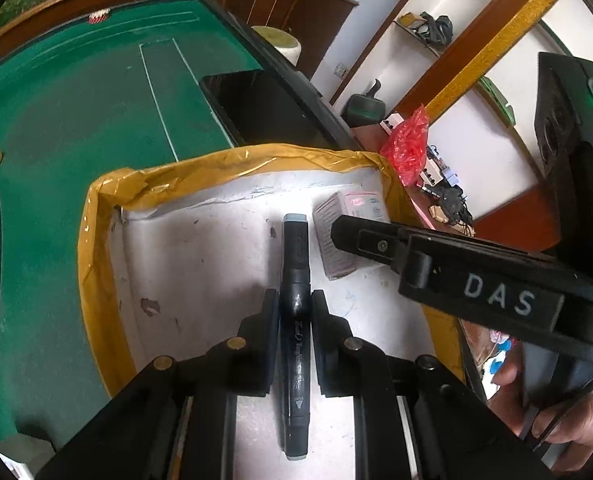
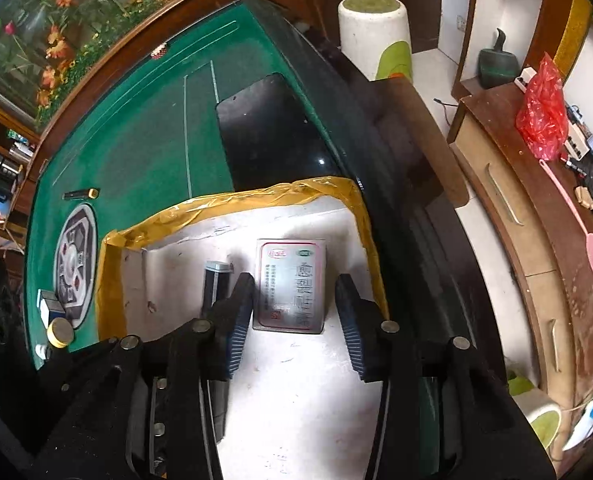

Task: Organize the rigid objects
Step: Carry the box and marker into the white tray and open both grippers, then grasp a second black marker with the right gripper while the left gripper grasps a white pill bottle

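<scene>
A white tray with yellow-taped rim (image 1: pixel 96 216) (image 2: pixel 112 264) lies on the green table. A black marker (image 1: pixel 295 312) lies lengthwise in it between the fingers of my left gripper (image 1: pixel 294 308), which stand a little apart from its barrel on both sides. Only the marker's far end (image 2: pixel 216 276) shows in the right wrist view. A small silver medicine box (image 2: pixel 290 288) (image 1: pixel 336 236) lies in the tray to the marker's right. My right gripper (image 2: pixel 294 296) is open, its fingers on either side of the box without touching it.
On the green felt (image 1: pixel 76 120) lie a black phone (image 2: pixel 272 136), a small dark tube with gold cap (image 2: pixel 81 194), a control panel (image 2: pixel 74 264), a round yellow-lidded tin (image 2: pixel 60 332) and a small box (image 2: pixel 50 306). A white stool (image 2: pixel 372 36) and a wooden cabinet (image 2: pixel 536 240) stand right.
</scene>
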Tool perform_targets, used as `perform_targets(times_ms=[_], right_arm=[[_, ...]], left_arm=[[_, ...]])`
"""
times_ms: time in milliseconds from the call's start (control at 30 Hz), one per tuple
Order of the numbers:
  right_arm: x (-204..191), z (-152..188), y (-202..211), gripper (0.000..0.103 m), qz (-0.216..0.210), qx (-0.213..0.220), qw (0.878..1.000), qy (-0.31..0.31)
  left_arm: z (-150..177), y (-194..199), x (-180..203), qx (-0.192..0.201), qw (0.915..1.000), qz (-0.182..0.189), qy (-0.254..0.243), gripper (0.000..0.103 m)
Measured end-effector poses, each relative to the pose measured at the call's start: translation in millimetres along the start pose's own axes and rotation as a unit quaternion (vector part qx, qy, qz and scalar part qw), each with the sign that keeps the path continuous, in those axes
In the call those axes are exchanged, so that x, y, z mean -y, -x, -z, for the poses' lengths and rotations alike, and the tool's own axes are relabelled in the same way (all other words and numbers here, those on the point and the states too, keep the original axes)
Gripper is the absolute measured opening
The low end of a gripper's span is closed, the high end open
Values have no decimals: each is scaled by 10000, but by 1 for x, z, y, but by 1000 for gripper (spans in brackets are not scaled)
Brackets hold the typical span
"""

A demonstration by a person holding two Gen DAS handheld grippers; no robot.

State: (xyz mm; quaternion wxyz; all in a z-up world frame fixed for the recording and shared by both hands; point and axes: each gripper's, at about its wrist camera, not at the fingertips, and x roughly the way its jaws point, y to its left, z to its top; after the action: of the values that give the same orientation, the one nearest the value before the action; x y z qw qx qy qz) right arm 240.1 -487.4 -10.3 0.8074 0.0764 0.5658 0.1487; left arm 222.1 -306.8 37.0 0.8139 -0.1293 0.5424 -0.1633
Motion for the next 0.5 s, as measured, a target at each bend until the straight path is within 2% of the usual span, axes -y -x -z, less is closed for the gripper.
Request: perform_targets(times_ms=[33,100,333,500], right_arm=[[-1,0,1,46,0,8,10000,23],[-4,2,4,55,-35,52,10000,76],[-11,15,51,56,-131,597,9981,-64],[-25,40,83,56,-567,817,9948,-203]], left_arm=[[-1,0,1,17,10000,30,33,16],[-2,3,2,55,10000,-1,36,16],[6,42,17,441,9987,201,-175,16],[22,84,17,738,9960,392,-306,16]])
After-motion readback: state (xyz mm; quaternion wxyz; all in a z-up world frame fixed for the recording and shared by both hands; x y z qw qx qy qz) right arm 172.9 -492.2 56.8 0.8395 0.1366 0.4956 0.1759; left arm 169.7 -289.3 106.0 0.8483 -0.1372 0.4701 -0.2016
